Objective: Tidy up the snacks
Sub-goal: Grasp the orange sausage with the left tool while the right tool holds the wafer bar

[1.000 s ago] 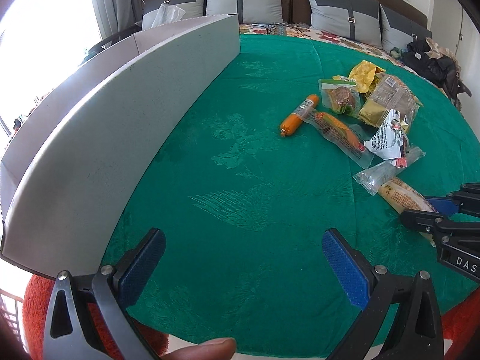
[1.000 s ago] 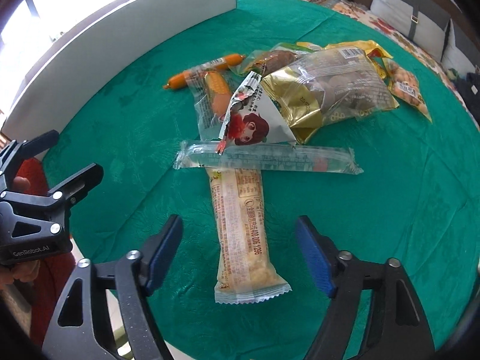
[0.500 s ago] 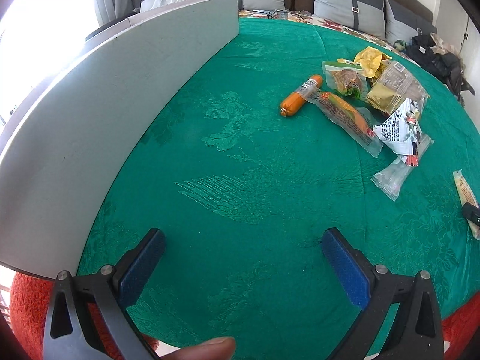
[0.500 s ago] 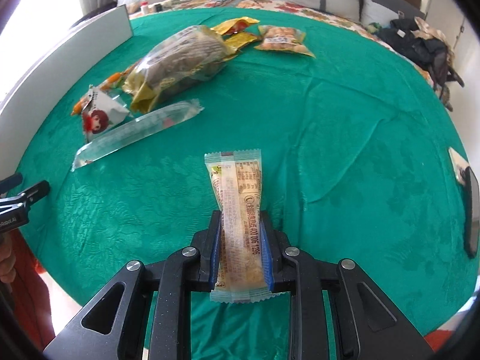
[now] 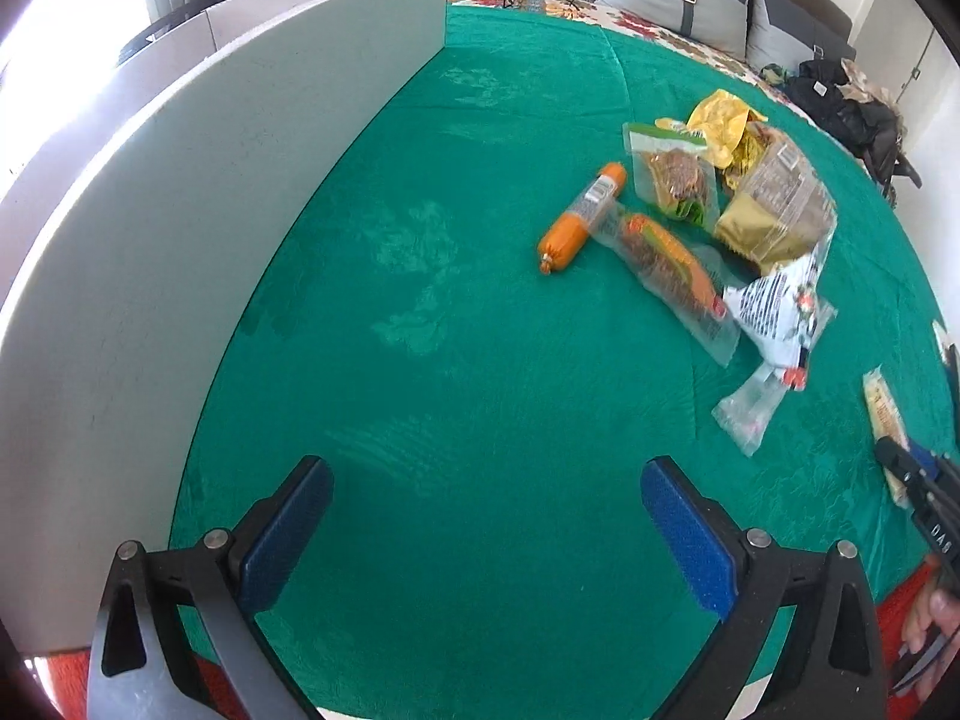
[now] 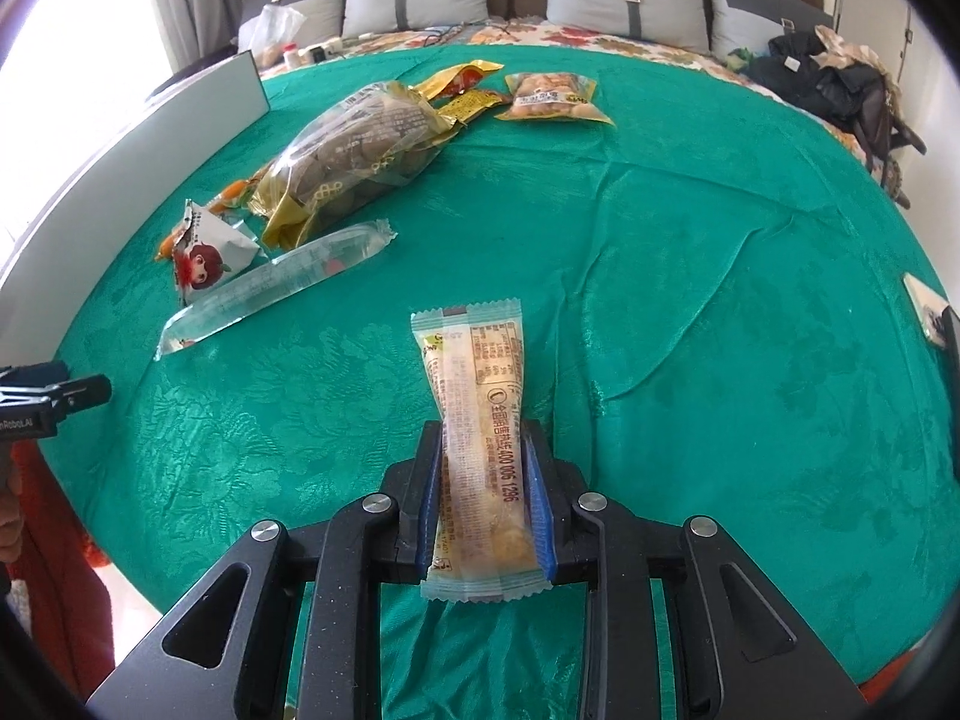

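We are working over a green cloth (image 6: 690, 276) with a white board (image 5: 198, 228) standing along its left side. Our right gripper (image 6: 485, 474) is holding a long yellow bar (image 6: 480, 438) by its near half; the blue pads (image 6: 536, 498) are lying against both its sides, and the jaws are easing apart with the bar between them. The bar's far end is pointing away from us over the cloth, and its near sealed edge is sticking out behind the pads.

Our left gripper (image 5: 483, 510) is hanging over bare cloth near the board with its jaws wide apart and nothing between them.

The other snacks are lying in a loose heap to the left of the bar and apart from it. A clear sleeve (image 6: 276, 288) is lying nearest, with a small white pack (image 6: 207, 252) showing a cartoon face touching its left end. Behind them a big gold bag (image 6: 354, 156) is resting partly over other packs, and a yellow wrapper (image 6: 462, 81) and a nut pack (image 6: 552, 97) are lying beyond. From the left wrist we are also seeing an orange sausage (image 5: 582, 219) beside a clear pack (image 5: 666, 270) with an orange filling.
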A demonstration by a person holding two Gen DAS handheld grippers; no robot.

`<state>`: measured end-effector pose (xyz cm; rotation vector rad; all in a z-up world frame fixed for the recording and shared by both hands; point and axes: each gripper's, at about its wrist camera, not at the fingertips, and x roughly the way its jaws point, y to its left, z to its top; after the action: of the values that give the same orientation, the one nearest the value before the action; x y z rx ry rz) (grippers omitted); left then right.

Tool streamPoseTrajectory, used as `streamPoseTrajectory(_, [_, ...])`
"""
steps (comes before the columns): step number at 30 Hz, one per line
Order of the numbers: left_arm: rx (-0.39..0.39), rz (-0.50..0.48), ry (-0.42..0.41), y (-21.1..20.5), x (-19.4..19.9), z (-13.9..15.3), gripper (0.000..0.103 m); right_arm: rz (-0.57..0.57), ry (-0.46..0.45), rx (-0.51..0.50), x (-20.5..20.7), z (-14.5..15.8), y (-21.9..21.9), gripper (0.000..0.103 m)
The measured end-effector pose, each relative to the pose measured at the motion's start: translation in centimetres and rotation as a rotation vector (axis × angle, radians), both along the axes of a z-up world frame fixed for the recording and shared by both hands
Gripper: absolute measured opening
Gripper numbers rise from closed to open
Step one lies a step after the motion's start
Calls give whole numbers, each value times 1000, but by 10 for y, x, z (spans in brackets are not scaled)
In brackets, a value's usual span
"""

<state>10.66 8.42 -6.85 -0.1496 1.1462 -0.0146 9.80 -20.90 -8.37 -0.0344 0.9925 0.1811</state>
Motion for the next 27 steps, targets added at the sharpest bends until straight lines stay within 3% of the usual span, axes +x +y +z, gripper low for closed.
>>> streamPoseTrajectory(3, [-74, -22, -34, 4, 40, 23, 101, 4, 1, 6, -1, 1, 0, 29])
streamPoseTrajectory(5, [-56, -48, -44, -3, 69, 31, 100, 5, 2, 14, -1, 1, -1, 29])
streamPoseTrajectory(9, [-26, -105, 4, -26, 118, 19, 86, 4, 4, 25, -1, 1, -2, 29])
streamPoseTrajectory(13, [-20, -70, 83, -30, 143, -9, 65, 8, 4, 23, -4, 1, -2, 29])
streamPoseTrajectory(15, [0, -55, 56, -26, 142, -9, 58, 10, 5, 25, -5, 1, -2, 29])
streamPoseTrajectory(17, [27, -39, 56, -19, 137, -9, 37, 8, 8, 35, -4, 2, -4, 29])
streamPoseTrajectory(18, [25, -34, 61, -13, 133, -9, 20, 5, 10, 43, -3, 2, -5, 29])
streamPoseTrajectory(22, [-25, -24, 72, 16, 106, -9, 16, -1, 11, 60, 0, 2, -6, 29])
streamPoseTrajectory(27, [-34, -76, 62, 27, 71, -9, 20, 1, 10, 55, 1, 2, -4, 29])
